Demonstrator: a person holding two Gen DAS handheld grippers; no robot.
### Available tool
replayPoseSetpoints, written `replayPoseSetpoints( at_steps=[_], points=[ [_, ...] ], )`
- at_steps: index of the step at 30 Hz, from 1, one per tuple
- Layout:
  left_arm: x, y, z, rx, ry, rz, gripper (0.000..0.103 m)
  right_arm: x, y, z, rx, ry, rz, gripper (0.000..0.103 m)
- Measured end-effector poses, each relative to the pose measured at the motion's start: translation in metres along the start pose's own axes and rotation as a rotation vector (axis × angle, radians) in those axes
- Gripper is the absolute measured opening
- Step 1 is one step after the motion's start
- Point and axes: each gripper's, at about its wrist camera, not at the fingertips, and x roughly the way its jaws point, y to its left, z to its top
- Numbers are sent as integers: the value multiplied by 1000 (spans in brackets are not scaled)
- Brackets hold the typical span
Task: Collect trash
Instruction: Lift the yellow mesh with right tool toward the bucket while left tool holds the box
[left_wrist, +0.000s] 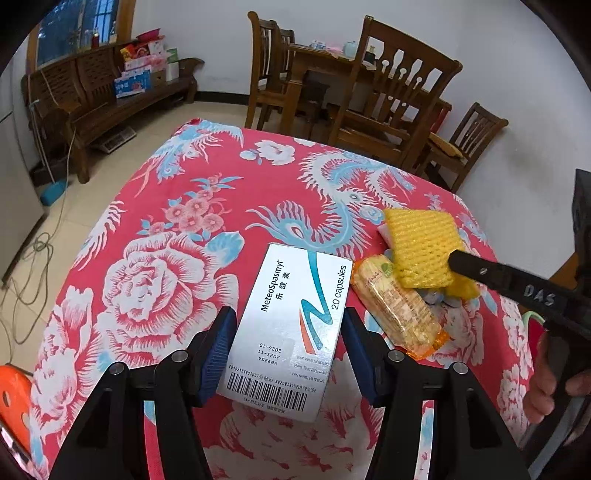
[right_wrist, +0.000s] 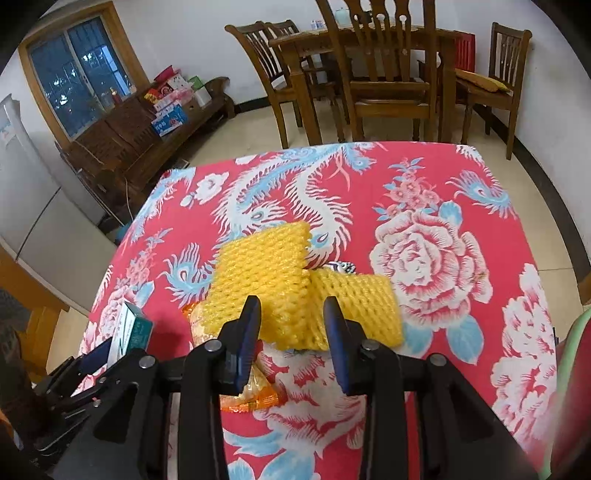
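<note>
A white medicine box sits between the blue pads of my left gripper, which is shut on it. The right wrist view shows the same box held upright at the far left. My right gripper is shut on a folded yellow foam net. From the left wrist view, one of its fingers lies across that net. An orange-edged snack wrapper lies on the red flowered tablecloth beside the box, partly under the net.
A small crumpled silvery scrap peeks out behind the net. A hand grips the right tool. Wooden chairs and a dining table stand past the far edge. A bench with boxes is on the left, an orange stool lower left.
</note>
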Motion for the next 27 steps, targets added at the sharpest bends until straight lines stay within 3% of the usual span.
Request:
replayPoseSetpoints(
  at_steps=[3,6,15,27],
  points=[
    [-1,-2,-1,0,0,-9,60,1,4,-3,-32,-4,-6,19],
    [-2,-5,-1,0,1,-16,60,-8,7,-4,-52,-42,6,12],
    [-14,-21,-1,16,-12,-32,60,-65,5,-9,-80,-161,76,11],
    [-40,-61,0,78,-50,-72,60,-134,-21,-29,-62,-258,80,11]
  ],
)
